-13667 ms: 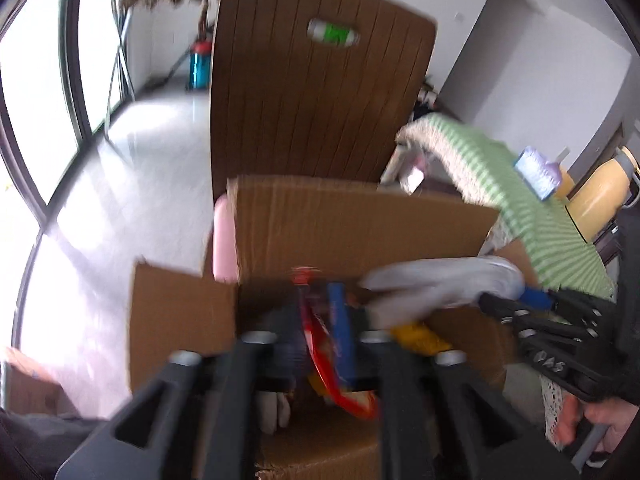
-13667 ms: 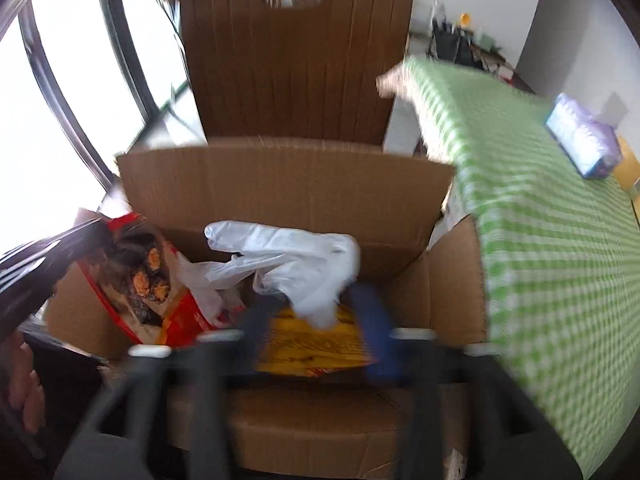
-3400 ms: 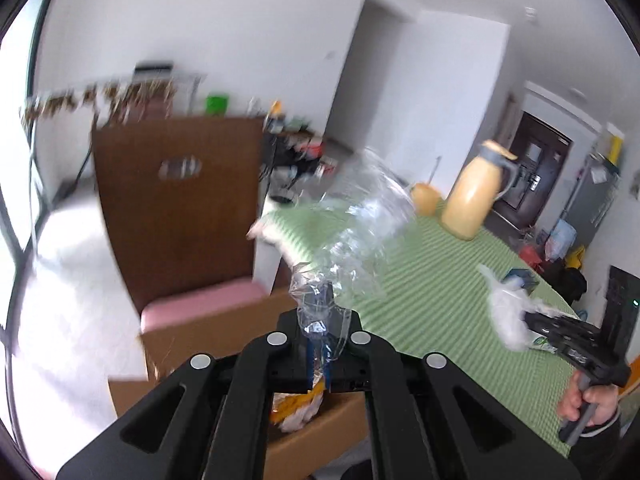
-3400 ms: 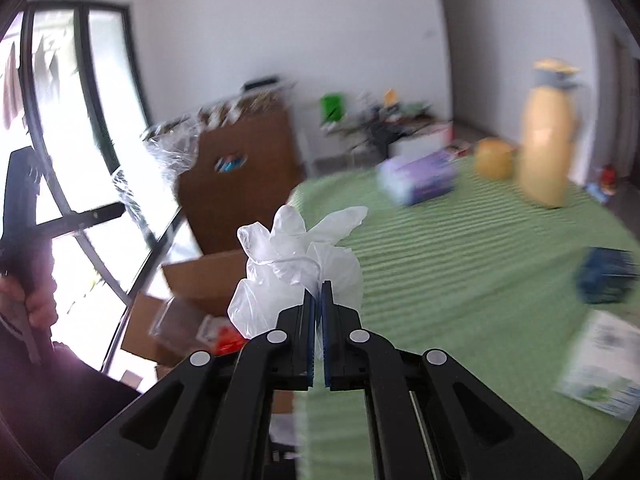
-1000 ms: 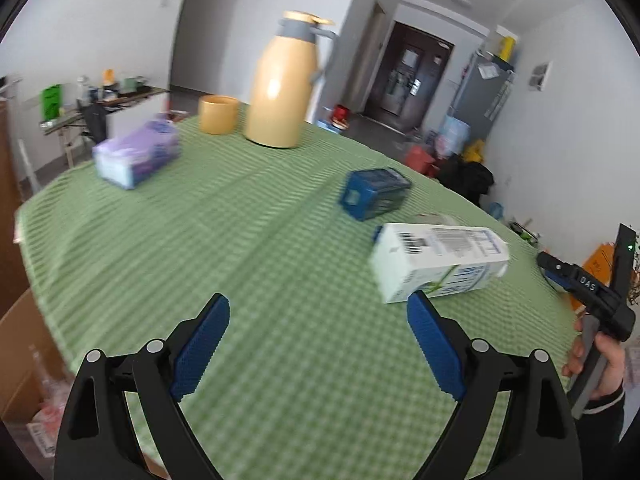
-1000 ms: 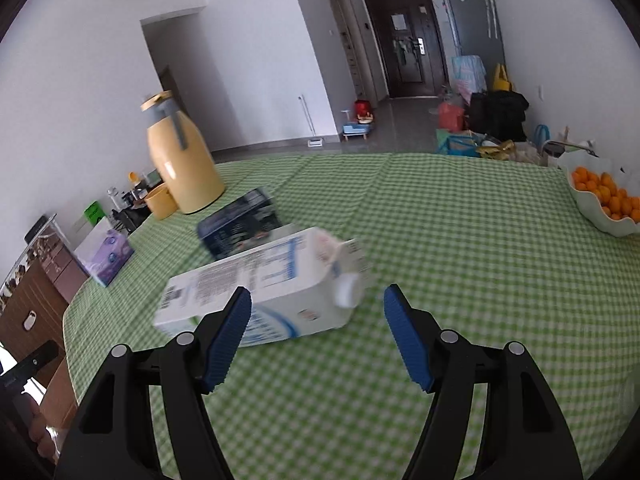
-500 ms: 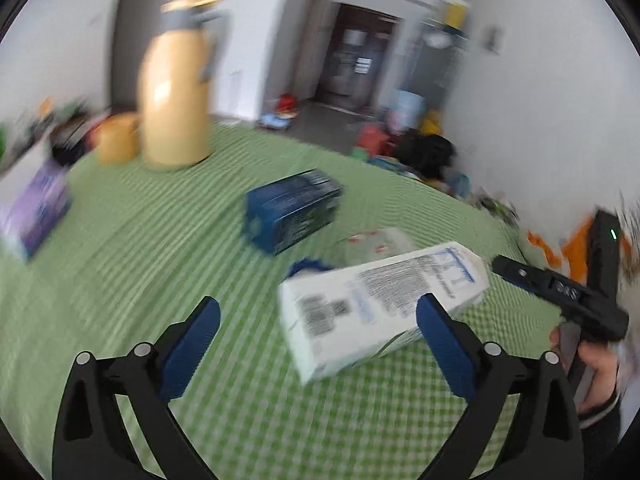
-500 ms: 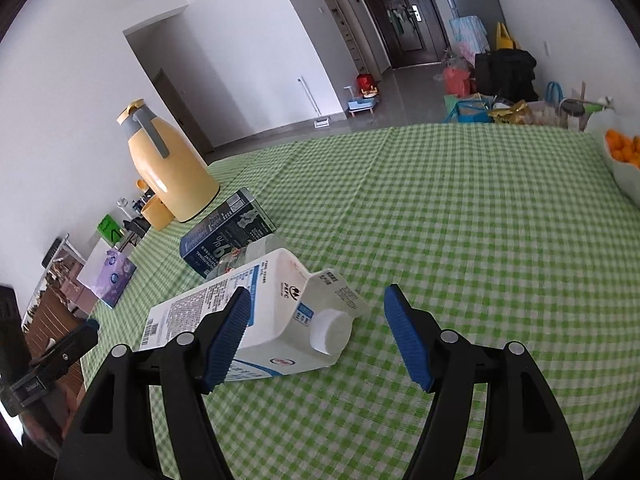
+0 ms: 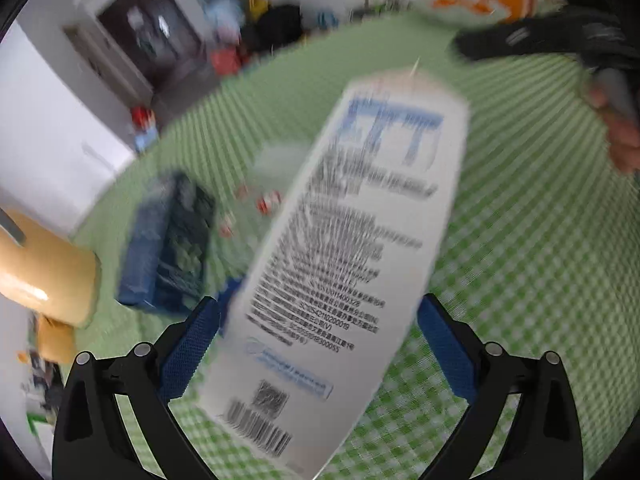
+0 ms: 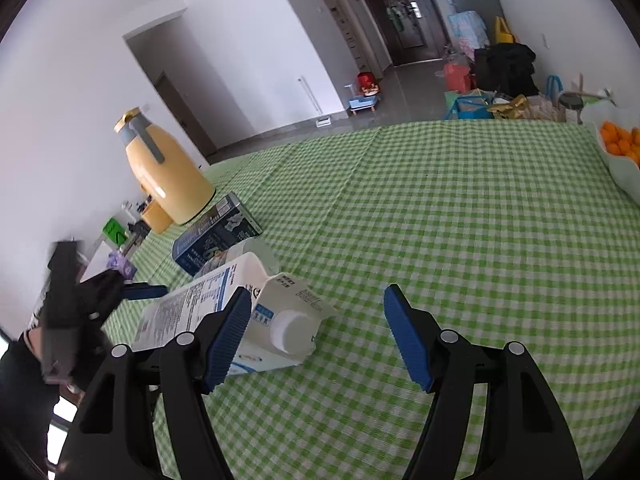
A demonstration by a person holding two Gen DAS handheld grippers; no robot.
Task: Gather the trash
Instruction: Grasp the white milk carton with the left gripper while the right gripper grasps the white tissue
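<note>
A white milk carton (image 9: 344, 264) lies on its side on the green checked tablecloth (image 9: 520, 280). My left gripper (image 9: 318, 346) points down over its barcode end, open, with the carton between the blue pads and no pad seen pressing on it. In the right wrist view the same carton (image 10: 200, 312) has its capped end toward my right gripper (image 10: 320, 332). That gripper is open and empty, its left finger just in front of the carton's gable. The left gripper's blue fingertip (image 10: 146, 292) shows at the carton's far end.
A dark blue box (image 10: 216, 236) and a crumpled clear wrapper (image 10: 258, 250) lie just behind the carton. A yellow thermos jug (image 10: 164, 172) stands further back. A white bowl of oranges (image 10: 616, 152) sits at the right table edge. A hand (image 9: 620, 132) holds the right gripper.
The left gripper swung in over the milk carton and rolled, so the carton now runs lengthwise between its wider jaws. The right gripper edged closer to the carton's capped end.
</note>
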